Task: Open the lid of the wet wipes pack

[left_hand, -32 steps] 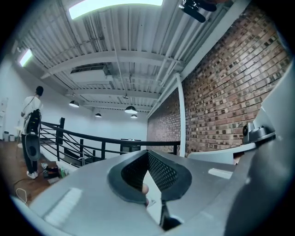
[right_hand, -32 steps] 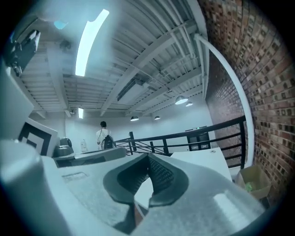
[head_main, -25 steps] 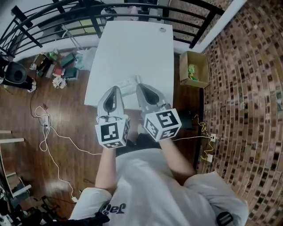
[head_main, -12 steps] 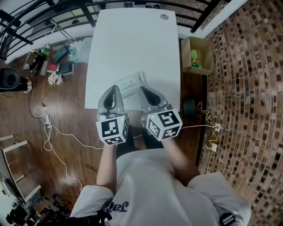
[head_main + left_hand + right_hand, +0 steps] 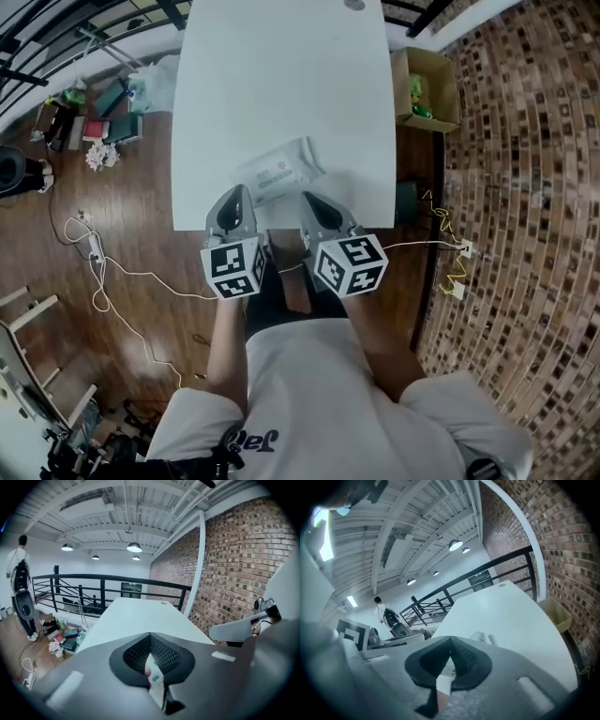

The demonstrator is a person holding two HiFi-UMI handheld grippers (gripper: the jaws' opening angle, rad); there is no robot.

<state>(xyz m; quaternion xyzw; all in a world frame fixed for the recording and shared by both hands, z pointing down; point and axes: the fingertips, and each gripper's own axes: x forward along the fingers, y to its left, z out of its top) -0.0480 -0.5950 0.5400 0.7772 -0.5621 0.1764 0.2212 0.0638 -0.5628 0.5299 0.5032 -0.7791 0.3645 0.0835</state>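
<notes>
The wet wipes pack, white with a printed label, lies flat near the front edge of the white table; its lid looks flat. My left gripper hovers at the pack's near left corner, jaws together with nothing held. At the near right corner my right gripper is likewise shut and empty. In the left gripper view a sliver of the pack shows through the slit under the closed jaws. The right gripper view has its jaws meeting in front of the pack.
An open cardboard box with a green toy stands on the floor right of the table. Books and clutter lie on the floor at the left, with cables nearby. A black railing runs behind the table, with a person beyond it.
The head view has moved forward over the table, so the table sits lower in the picture. More of the pack now shows beyond both gripper tips. Both grippers stay shut.
</notes>
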